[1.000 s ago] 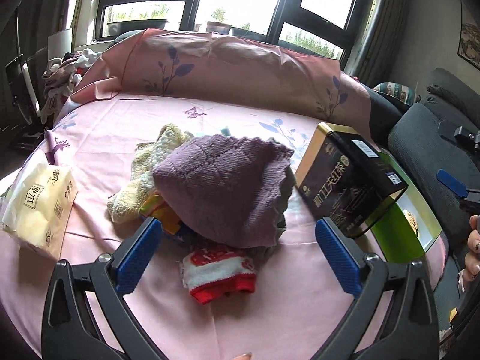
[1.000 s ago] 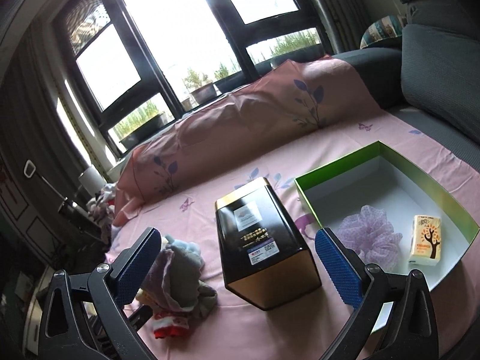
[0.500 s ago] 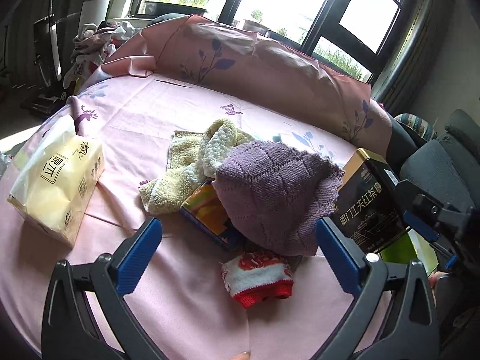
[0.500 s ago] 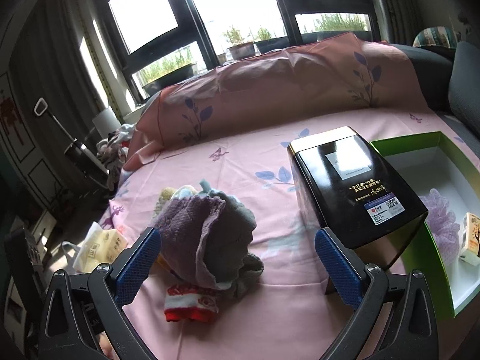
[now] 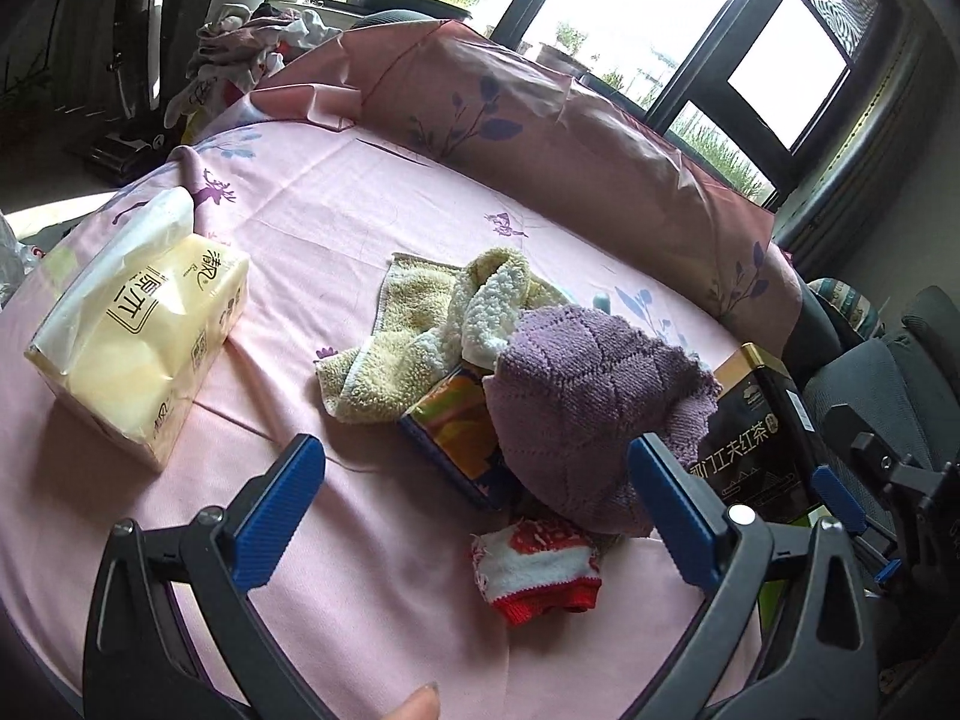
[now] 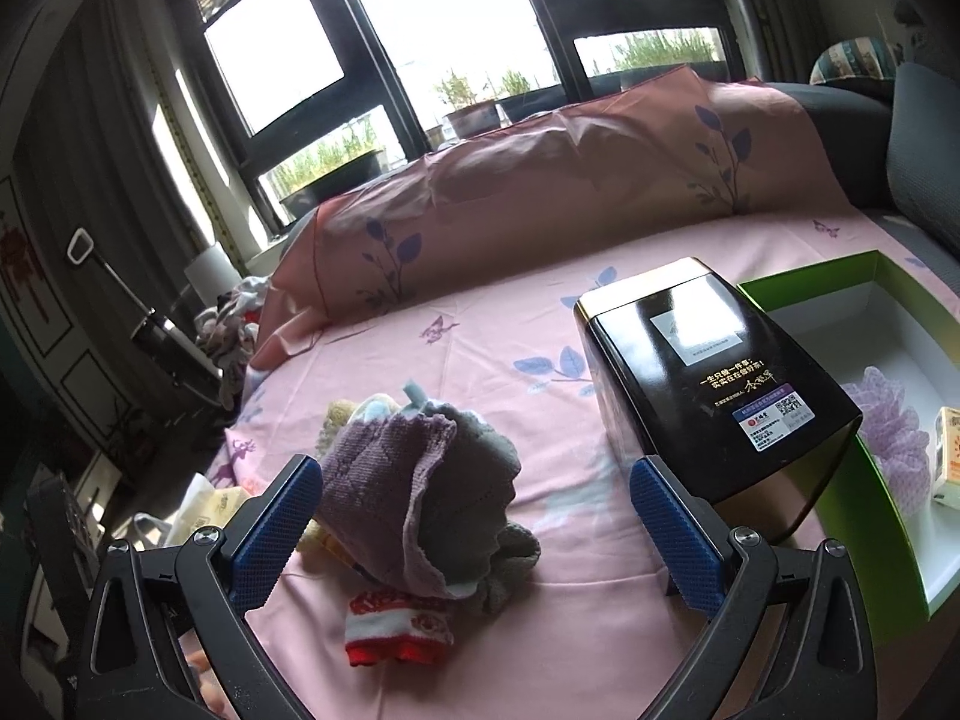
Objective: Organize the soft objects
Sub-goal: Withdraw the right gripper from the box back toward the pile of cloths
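Note:
A heap of soft things lies mid-bed: a purple knitted cloth (image 5: 576, 402) (image 6: 384, 480), a yellow fluffy towel (image 5: 420, 330), a grey cloth (image 6: 480, 480) and a red-and-white sock (image 5: 540, 570) (image 6: 399, 630). A colourful small box (image 5: 462, 444) pokes out from under the purple cloth. My left gripper (image 5: 474, 516) hangs open just short of the heap, nothing between its blue pads. My right gripper (image 6: 474, 528) is open too, with the heap at its left finger. A green box (image 6: 852, 516) on the right holds a purple mesh puff (image 6: 894, 438) and a small tissue pack (image 6: 948, 456).
A black tea tin (image 6: 708, 372) (image 5: 756, 444) stands between the heap and the green box. A yellow tissue pack (image 5: 138, 330) lies at the bed's left edge. A pink pillow (image 5: 540, 126) lines the far side. The right gripper's body (image 5: 888, 480) shows in the left wrist view.
Both cameras have swung left. The heap now sits further right in the left wrist view and nearer the middle in the right wrist view. Both grippers stayed open.

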`<state>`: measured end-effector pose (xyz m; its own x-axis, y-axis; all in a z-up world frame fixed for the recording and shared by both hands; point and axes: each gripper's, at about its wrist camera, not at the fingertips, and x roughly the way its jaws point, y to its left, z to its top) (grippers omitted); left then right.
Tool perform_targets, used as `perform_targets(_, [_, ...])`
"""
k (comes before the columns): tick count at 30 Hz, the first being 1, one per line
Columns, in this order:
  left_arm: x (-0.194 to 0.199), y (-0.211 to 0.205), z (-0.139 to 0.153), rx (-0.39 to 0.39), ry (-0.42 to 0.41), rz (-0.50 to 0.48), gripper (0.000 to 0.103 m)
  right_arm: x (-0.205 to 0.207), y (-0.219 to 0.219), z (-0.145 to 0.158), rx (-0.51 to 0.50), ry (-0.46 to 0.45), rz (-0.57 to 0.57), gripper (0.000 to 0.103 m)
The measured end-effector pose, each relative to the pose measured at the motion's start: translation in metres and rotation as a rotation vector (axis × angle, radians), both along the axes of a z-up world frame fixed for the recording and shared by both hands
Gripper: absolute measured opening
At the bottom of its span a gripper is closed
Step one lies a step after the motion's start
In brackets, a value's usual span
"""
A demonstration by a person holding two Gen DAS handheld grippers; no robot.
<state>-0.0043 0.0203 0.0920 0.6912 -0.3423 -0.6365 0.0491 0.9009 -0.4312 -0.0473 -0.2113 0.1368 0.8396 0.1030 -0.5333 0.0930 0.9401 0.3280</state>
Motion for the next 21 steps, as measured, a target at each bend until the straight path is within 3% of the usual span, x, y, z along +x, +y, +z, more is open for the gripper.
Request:
perform_targets(4, [-0.002,0.001,0.004,0.000,-0.018,-0.003,0.100,-0.001,-0.002,0.001,0.019,-0.007,0.010,0.103])
perform_targets(11, [0.001,0.003,0.000,-0.080,0.015,-0.042,0.100,-0.003,-0.002,0.002,0.030,-0.002,0.043,0.103])
perform_targets(16, [-0.003,0.002,0.006,-0.016,-0.017,-0.040,0.095,-0.009,-0.003,0.008,0.058,-0.029,0.073,0.101])
perform_targets(21, [-0.002,0.005,0.005,0.030,-0.007,-0.038,0.084,-0.008,0.000,0.008,0.117,-0.015,0.133,0.085])
